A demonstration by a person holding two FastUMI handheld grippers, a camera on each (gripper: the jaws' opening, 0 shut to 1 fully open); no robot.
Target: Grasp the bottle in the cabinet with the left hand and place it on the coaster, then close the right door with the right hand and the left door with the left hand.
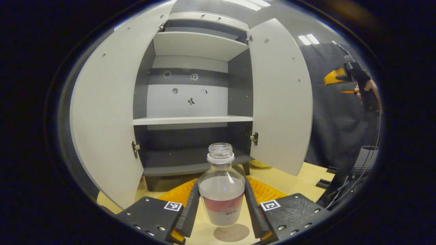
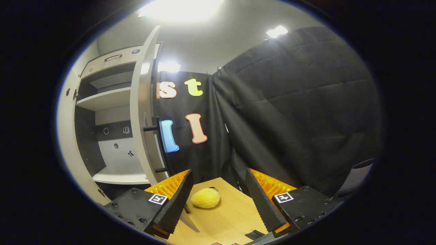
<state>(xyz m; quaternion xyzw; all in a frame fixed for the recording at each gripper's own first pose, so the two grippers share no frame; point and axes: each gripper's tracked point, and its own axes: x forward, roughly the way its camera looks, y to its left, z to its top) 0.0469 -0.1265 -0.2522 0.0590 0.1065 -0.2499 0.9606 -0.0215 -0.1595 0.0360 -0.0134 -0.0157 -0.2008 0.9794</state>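
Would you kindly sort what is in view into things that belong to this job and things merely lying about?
Belonging to the job:
- bottle, held in the left gripper
- coaster, on the table under the bottle
- left door, open
- right door, open
- cabinet
- right gripper, open

Lying about:
- yellow fruit on the table

Black cloth wall behind a wooden table, ceiling lights on.

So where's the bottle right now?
In the left gripper view the bottle is held between the left gripper fingers, out in front of the open cabinet, just above the round coaster on the table.
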